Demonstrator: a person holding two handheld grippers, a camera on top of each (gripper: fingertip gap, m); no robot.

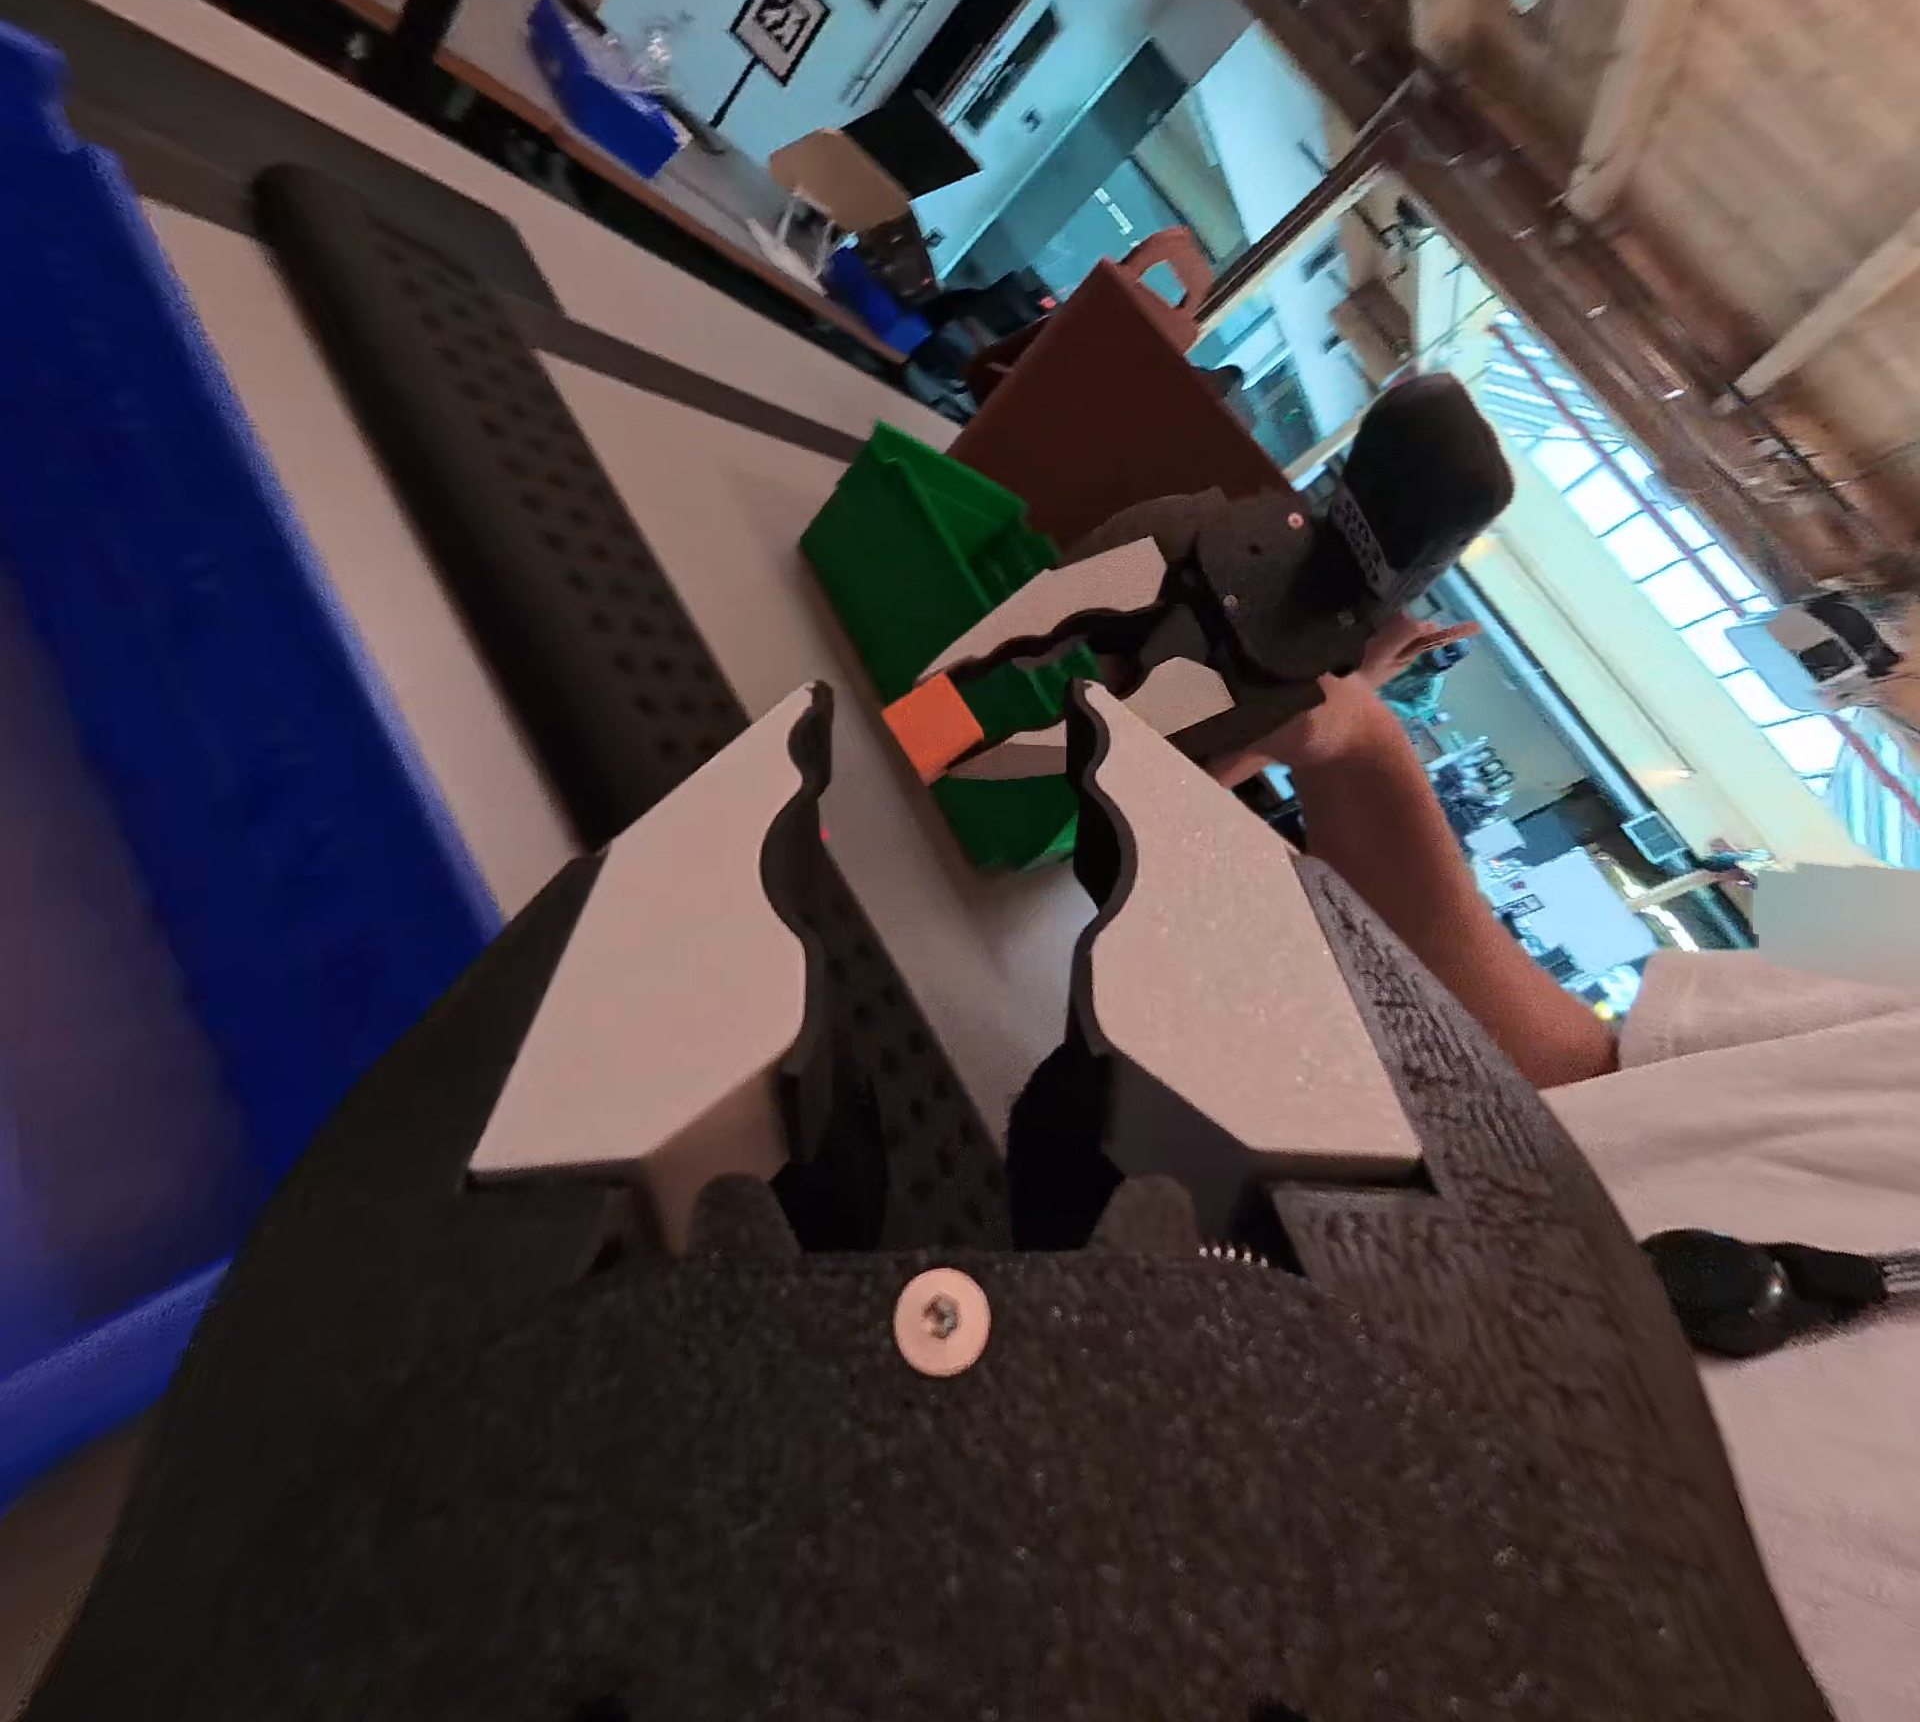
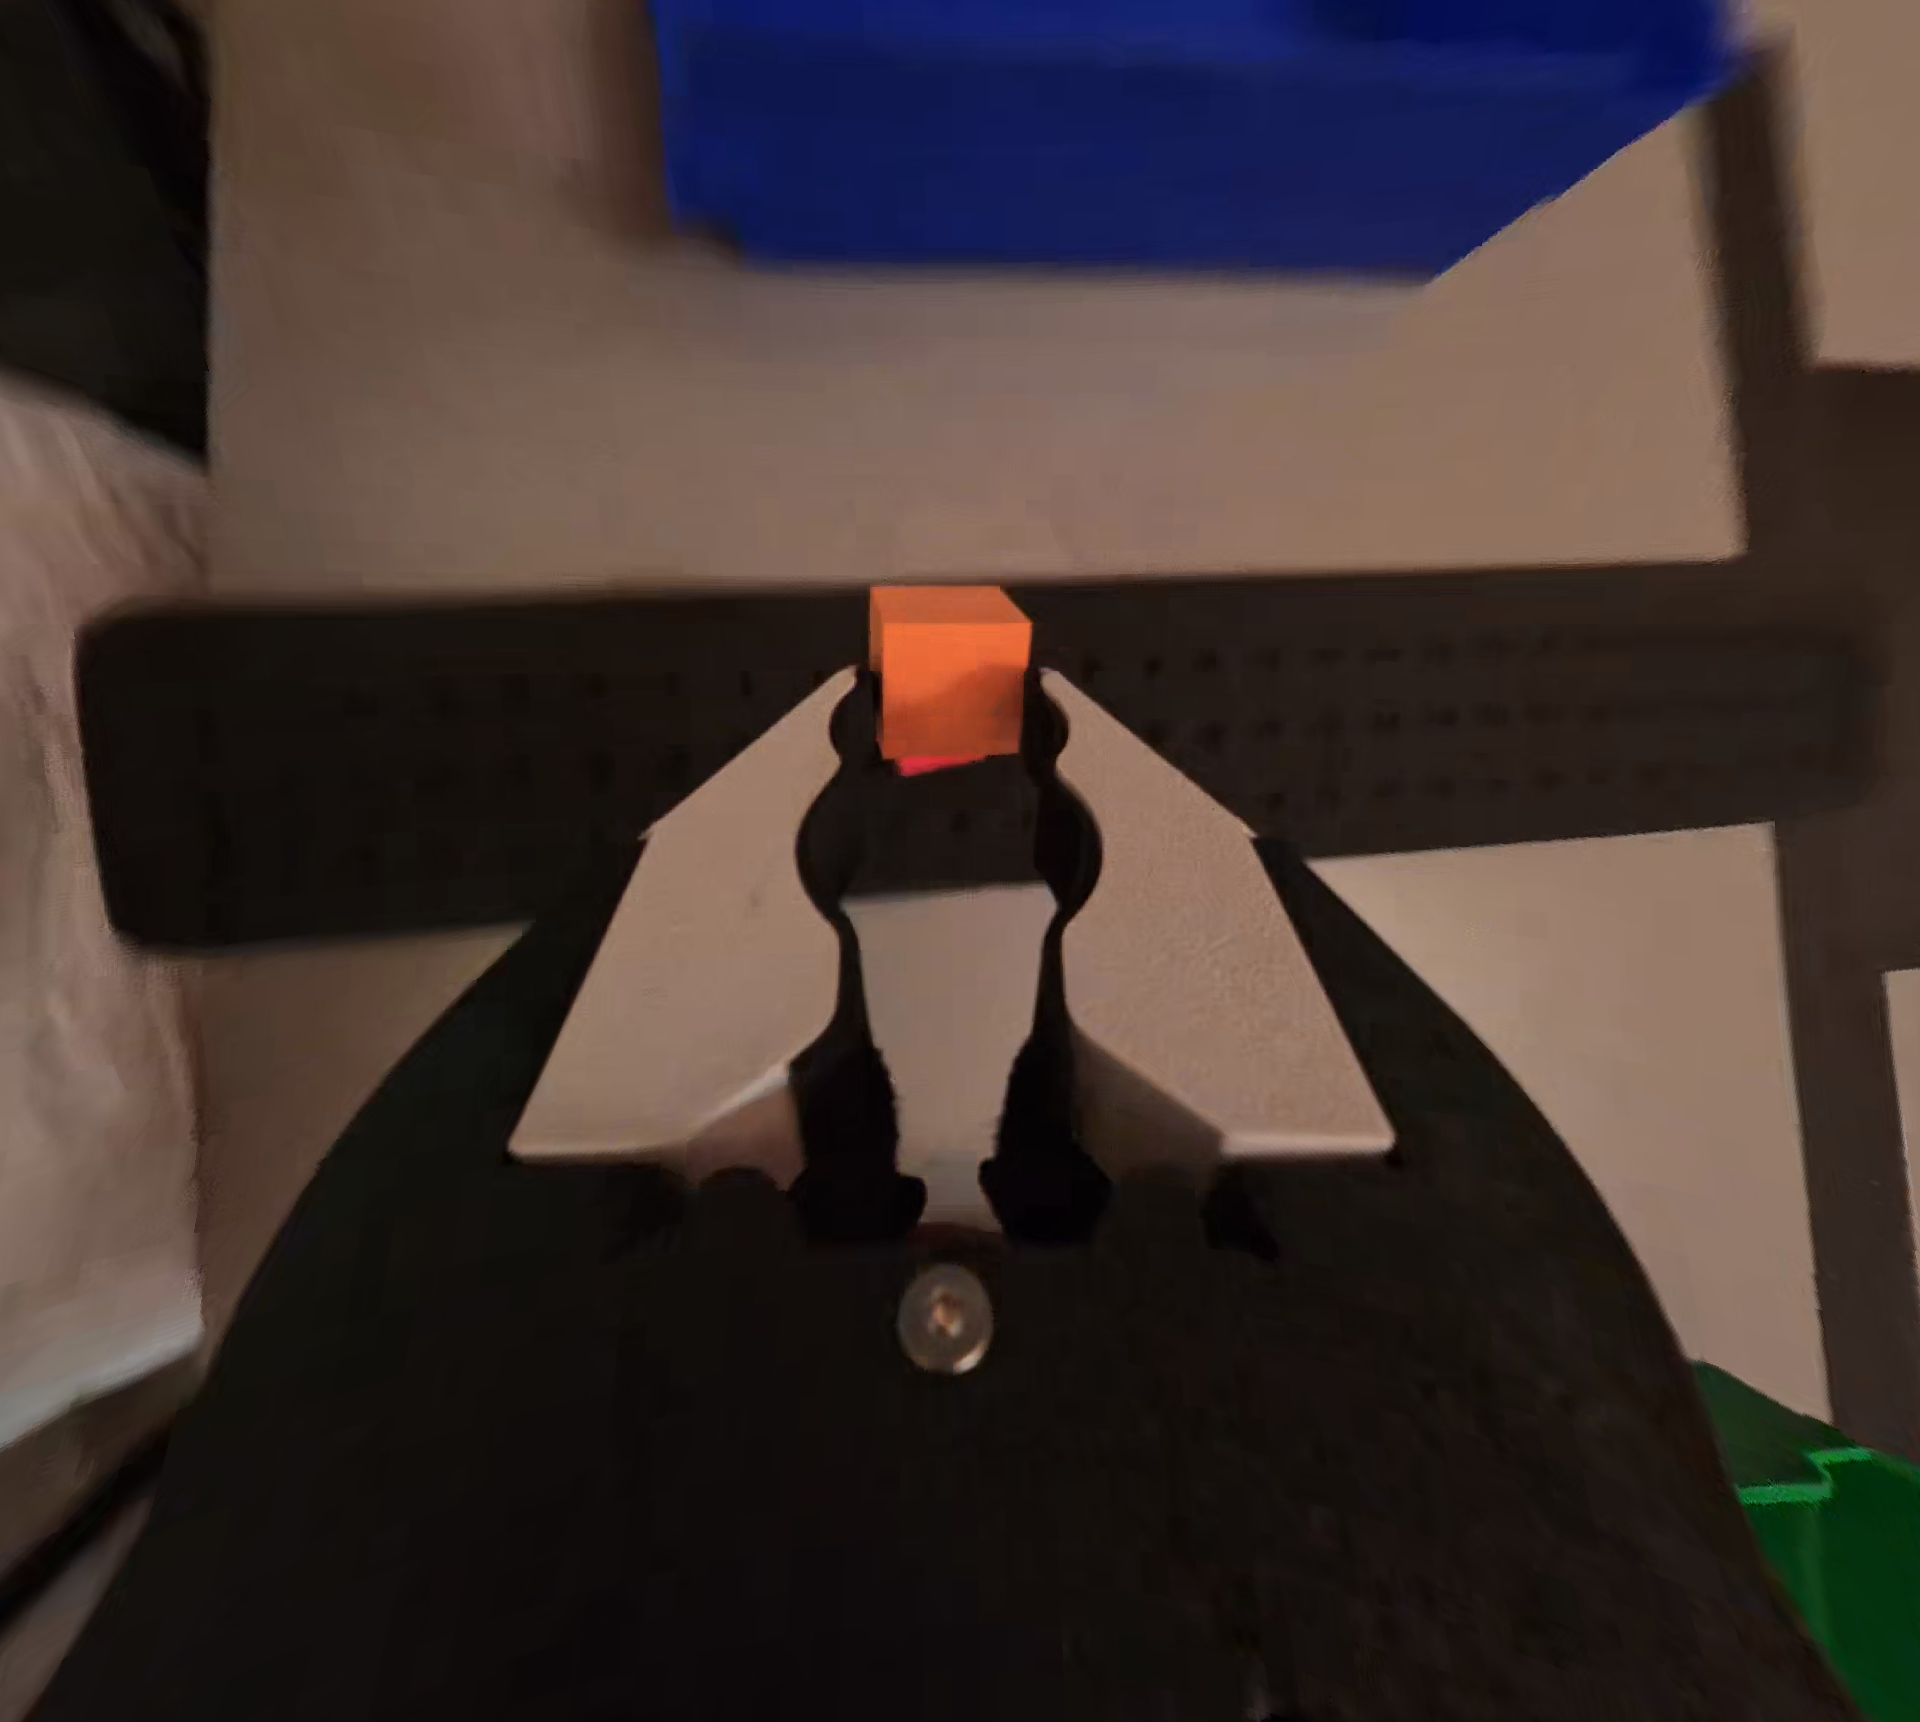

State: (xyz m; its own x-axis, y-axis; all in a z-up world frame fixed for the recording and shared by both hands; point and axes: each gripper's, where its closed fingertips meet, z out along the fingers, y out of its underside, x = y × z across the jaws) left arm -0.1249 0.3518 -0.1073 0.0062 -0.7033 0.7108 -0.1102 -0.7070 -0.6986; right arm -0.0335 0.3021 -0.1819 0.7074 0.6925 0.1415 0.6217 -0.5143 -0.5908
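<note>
In the left wrist view, a black-and-white sign (image 1: 779,17) stands far off at eleven o'clock, and the left tongs (image 1: 945,706) gape wide and empty over the worktop (image 1: 686,446), with the right tongs (image 1: 940,696) at one o'clock pinching an orange cube (image 1: 928,725) before a green bin (image 1: 914,571). In the right wrist view, no writing shows; the right tongs (image 2: 948,685) grip the orange cube (image 2: 948,670) at their tips, above a black perforated strip (image 2: 416,758), a blue bin (image 2: 1143,62) at twelve o'clock.

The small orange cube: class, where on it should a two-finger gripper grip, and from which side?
Grip the small orange cube across two opposite flat side faces, as the right gripper does now, coming end-on so the fingertips straddle it; its parallel faces suit flat pads.
</note>
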